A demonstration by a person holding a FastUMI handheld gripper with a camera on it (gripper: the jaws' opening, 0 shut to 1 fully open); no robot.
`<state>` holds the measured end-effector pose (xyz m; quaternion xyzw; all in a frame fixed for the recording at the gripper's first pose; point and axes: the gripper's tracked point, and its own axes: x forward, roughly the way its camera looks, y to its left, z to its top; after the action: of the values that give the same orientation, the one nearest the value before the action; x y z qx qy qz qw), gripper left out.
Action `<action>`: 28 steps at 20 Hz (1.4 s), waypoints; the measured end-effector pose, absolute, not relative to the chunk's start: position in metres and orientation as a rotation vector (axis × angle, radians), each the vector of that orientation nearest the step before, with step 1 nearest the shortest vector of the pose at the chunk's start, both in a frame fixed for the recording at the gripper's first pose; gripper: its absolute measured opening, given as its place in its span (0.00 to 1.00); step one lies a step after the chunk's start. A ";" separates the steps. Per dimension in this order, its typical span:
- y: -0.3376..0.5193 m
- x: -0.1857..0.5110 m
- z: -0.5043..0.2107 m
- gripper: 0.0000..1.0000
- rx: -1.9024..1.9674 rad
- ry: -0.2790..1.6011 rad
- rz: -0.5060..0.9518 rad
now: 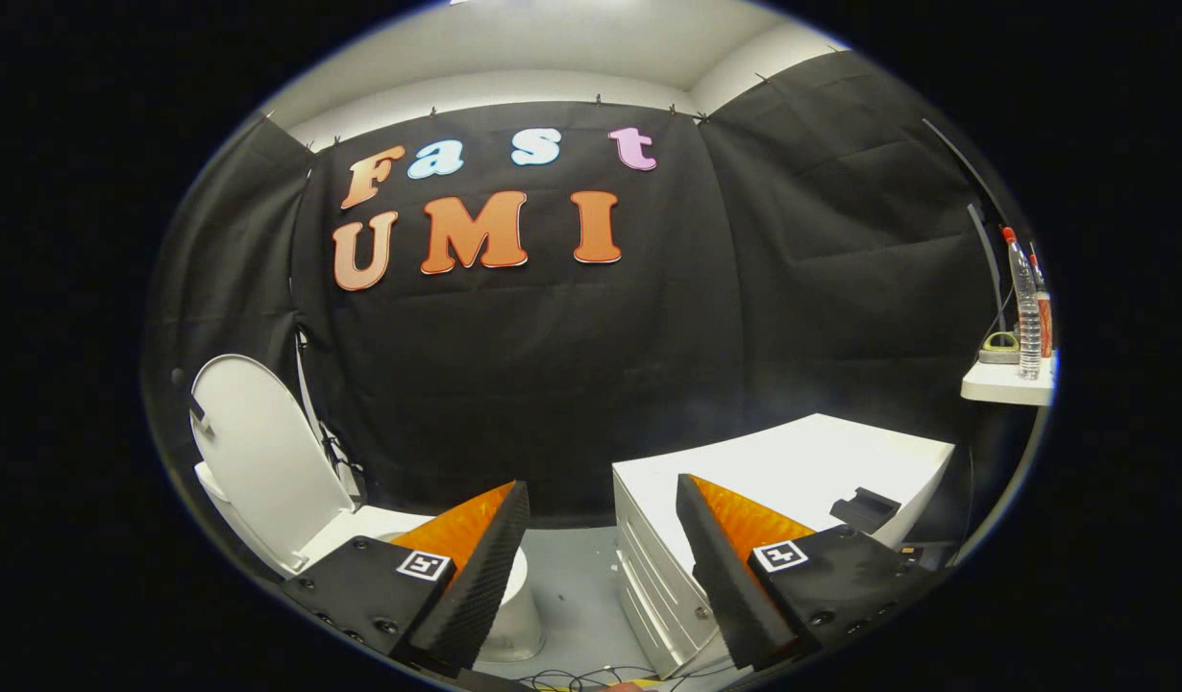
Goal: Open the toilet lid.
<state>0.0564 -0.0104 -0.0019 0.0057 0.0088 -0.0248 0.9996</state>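
Gripper view, looking forward along the two fingers into the booth. Gripper (603, 500) held in the air, fingers spread wide, nothing between them; through the gap shows grey floor (577, 577) and the black cloth wall (553, 384) beyond.

Toilet lid (264, 461) stands raised, tilted back toward the cloth wall, off to the left of the left finger (476, 557) and beyond it. Lid is white, its inner face turned to the camera. Below it the white toilet (360, 529) is partly hidden behind the left finger; part of the base shows just right of that finger, standing on the floor. Fingers are apart from the lid, no contact.

White cabinet (812, 461) sits beyond the right finger (726, 557), drawers on its front face. A small black object (865, 507) lies near the right edge of the cabinet top; cannot tell what it is.

Further right, a small white shelf (1004, 386) against the cloth carries a clear bottle (1025, 308) with a red cap, standing upright, and a low roll-like item (999, 346) beside it.

Thin cables (581, 680) lie on the floor between the finger bases.
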 end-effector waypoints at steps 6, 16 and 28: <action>-0.012 0.057 -0.004 0.98 0.010 0.025 -0.050; -0.013 0.058 -0.003 0.98 0.015 0.028 -0.059; -0.014 0.058 -0.008 0.98 0.022 0.039 -0.061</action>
<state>0.0581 -0.0143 -0.0084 0.0110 0.0193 -0.0307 0.9993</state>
